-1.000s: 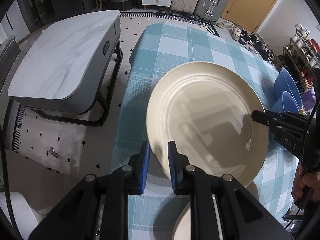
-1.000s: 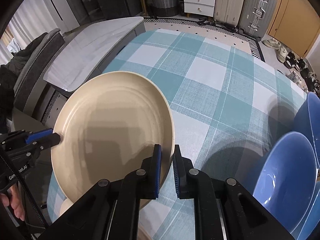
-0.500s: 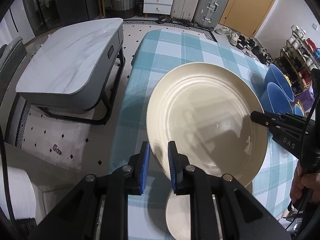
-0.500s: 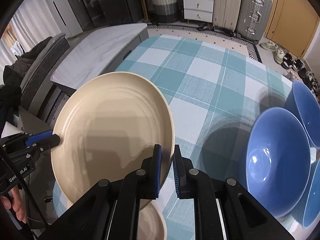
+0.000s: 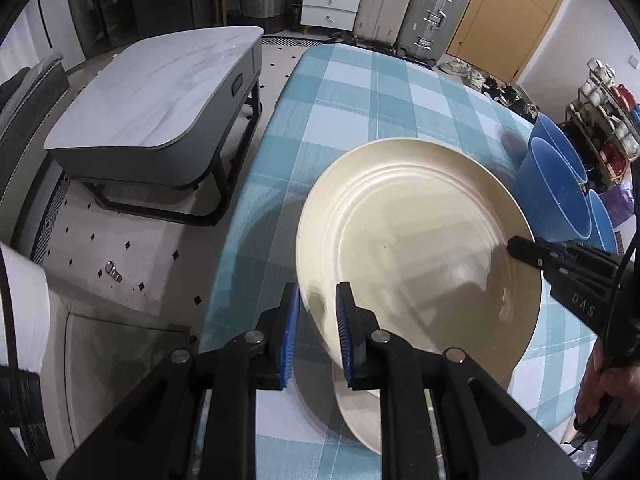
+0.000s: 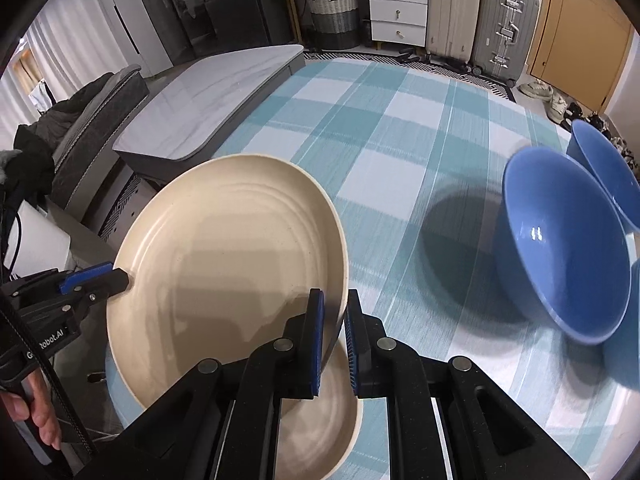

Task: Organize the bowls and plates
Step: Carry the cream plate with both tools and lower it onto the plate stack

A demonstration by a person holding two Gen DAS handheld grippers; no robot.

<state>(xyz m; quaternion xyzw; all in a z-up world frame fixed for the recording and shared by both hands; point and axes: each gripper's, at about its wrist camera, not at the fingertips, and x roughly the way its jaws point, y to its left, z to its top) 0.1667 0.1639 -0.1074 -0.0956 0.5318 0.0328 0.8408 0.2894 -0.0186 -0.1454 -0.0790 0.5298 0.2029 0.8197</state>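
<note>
Plate (image 5: 416,240) above second plate (image 5: 360,420); bowls (image 6: 560,248) perhaps nested, right.

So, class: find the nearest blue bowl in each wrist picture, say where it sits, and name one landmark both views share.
Left wrist view: the nearest blue bowl is at the right edge, behind the far rim of the held cream plate.
Right wrist view: the same bowl fills the right side, on the checked tablecloth.
Shared landmark: the silver suitcase beside the wooden door.

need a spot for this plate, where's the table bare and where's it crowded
Bare: the checked tablecloth beyond the held plate, from the grey side table's edge across to the blue bowls. Crowded: the bowls at the right edge, and the near edge, where a second plate lies below.
</note>
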